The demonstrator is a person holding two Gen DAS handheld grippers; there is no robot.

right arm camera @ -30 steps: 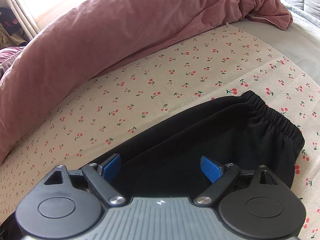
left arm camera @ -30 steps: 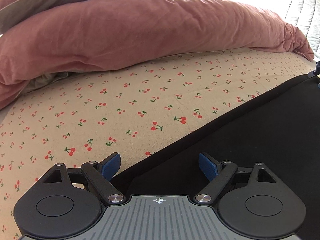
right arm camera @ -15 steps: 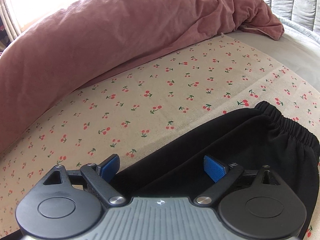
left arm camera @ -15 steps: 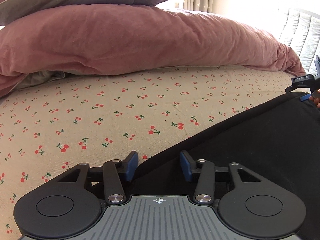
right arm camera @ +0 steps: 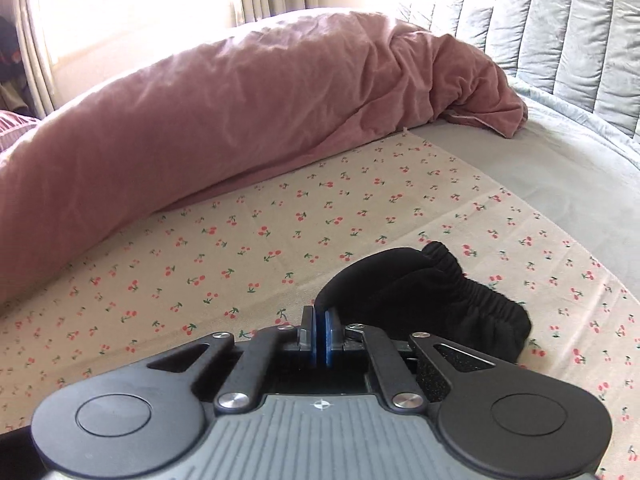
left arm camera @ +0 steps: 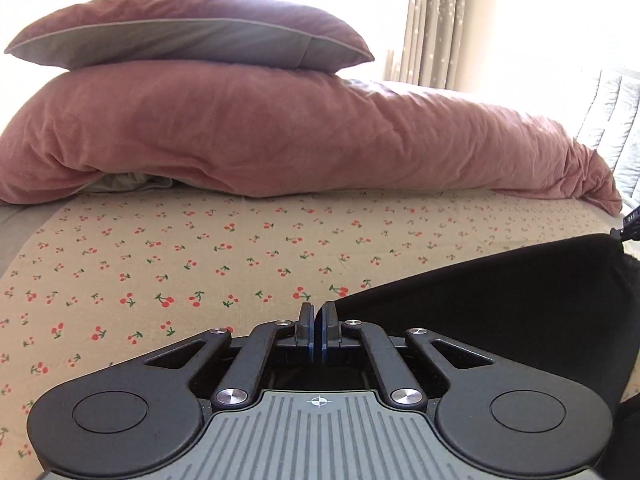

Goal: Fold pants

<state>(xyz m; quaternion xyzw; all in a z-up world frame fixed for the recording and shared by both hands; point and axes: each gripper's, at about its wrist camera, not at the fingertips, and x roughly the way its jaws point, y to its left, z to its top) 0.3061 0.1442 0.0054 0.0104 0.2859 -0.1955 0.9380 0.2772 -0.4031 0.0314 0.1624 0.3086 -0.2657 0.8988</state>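
Black pants (left arm camera: 500, 300) lie on a cherry-print sheet (left arm camera: 200, 264). My left gripper (left arm camera: 319, 320) is shut on the pants' near edge, and the cloth rises to the right of it. The pants' elastic waistband (right arm camera: 472, 292) shows bunched in the right wrist view. My right gripper (right arm camera: 321, 326) is shut on the pants' edge just left of that waistband. A bit of the right gripper (left arm camera: 632, 224) shows at the far right of the left wrist view.
A rolled pink duvet (left arm camera: 280, 136) lies across the back of the bed with a pink-and-grey pillow (left arm camera: 192, 32) on it. A grey quilted headboard (right arm camera: 560, 32) stands at the right. Curtains (left arm camera: 428, 20) hang behind.
Both grippers went from open to shut on the pants' edge. Both have lifted, raising the cloth and bunching the waistband.
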